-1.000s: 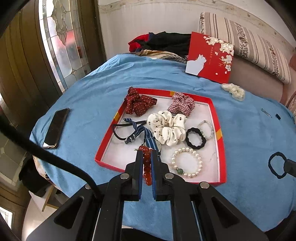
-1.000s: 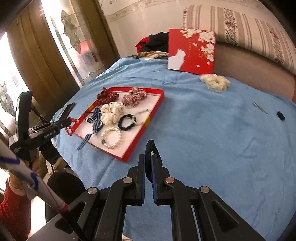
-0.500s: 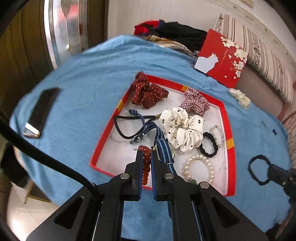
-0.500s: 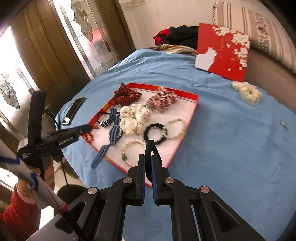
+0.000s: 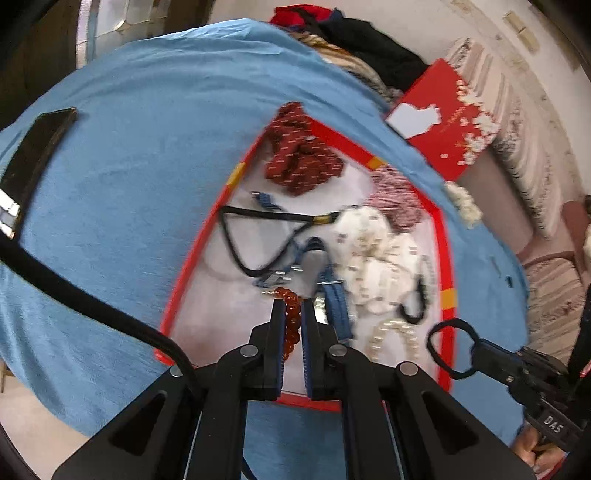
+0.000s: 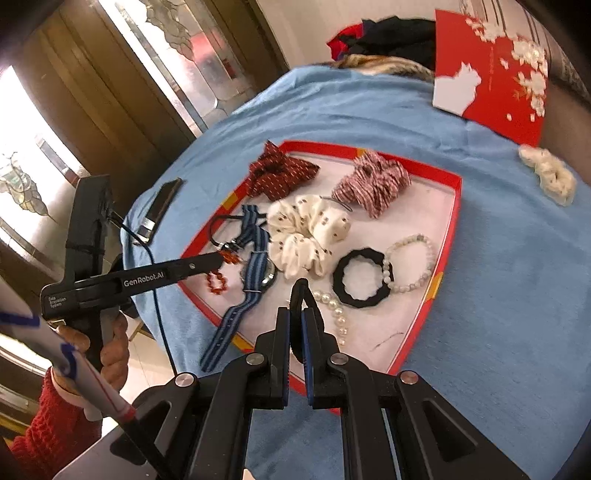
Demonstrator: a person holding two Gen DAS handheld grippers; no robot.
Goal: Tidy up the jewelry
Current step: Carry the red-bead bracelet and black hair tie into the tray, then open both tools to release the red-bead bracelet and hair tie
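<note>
A red tray (image 5: pixel 447 258) (image 6: pixel 455 221) with a white floor lies on the blue cloth and holds scrunchies, bracelets and a striped watch strap (image 6: pixel 255 262). My left gripper (image 5: pixel 292 308) is shut on a red bead bracelet (image 5: pixel 291 321) and hangs it over the tray's near left part; the bracelet also shows in the right wrist view (image 6: pixel 218 282). My right gripper (image 6: pixel 294 317) is shut on a black hair tie (image 6: pixel 301 295) above the tray's near edge, over a pearl bracelet (image 6: pixel 338 306). The hair tie also shows in the left wrist view (image 5: pixel 448 349).
A phone (image 5: pixel 33 162) lies on the cloth left of the tray. A red box lid (image 6: pixel 491 70) leans at the back by a clothes pile (image 6: pixel 388 33). A cream scrunchie (image 6: pixel 550 177) lies right of the tray. Small dark bits (image 5: pixel 509 281) lie on the cloth beyond.
Both grippers have moved in over the tray, each still holding its piece. The left one now hangs the red beads above the tray floor; the right one carried the hair tie to the near edge.
</note>
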